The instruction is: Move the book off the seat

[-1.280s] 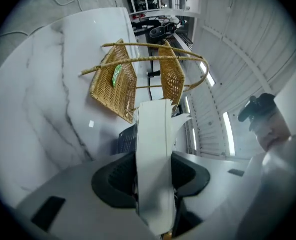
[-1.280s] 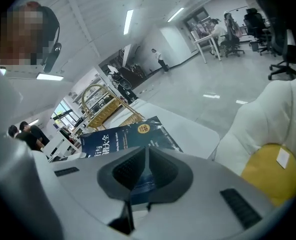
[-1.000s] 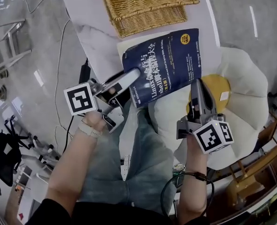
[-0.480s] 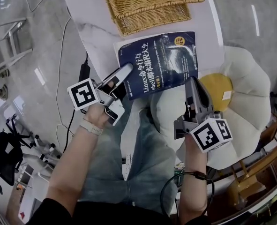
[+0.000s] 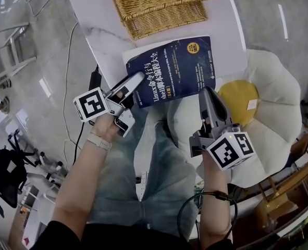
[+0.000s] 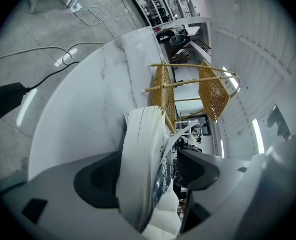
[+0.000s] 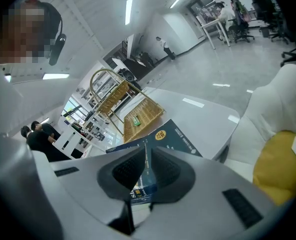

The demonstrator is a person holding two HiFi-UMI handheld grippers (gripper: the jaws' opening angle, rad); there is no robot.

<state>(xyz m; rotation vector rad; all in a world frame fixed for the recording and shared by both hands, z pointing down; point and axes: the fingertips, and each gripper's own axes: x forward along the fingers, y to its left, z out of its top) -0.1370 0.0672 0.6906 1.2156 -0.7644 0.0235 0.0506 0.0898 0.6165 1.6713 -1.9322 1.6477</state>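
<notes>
A dark blue book (image 5: pixel 169 69) lies on the white marble table (image 5: pixel 107 30), its near edge hanging over the table's rim. My left gripper (image 5: pixel 135 82) is at the book's near left corner. Its jaws are opening, and the book's page block (image 6: pixel 140 169) stands between them, with the cover-side pad clear of it. My right gripper (image 5: pixel 208 92) is shut, with its tips at the book's near right edge. In the right gripper view the book (image 7: pixel 175 134) shows just beyond those tips (image 7: pixel 146 166). The seat's white flower-shaped cushion (image 5: pixel 271 113) is to the right.
A wicker basket (image 5: pixel 159 4) sits on the table beyond the book. The cushion has a yellow centre (image 5: pixel 237 95) and rests on a wooden chair (image 5: pixel 279 202). A cable and a black adapter (image 5: pixel 94 79) lie on the floor at the left. The person's legs are below.
The book has slid up and to the left, further onto the table. Both grippers moved with it. The left jaws have spread wider around the book's corner.
</notes>
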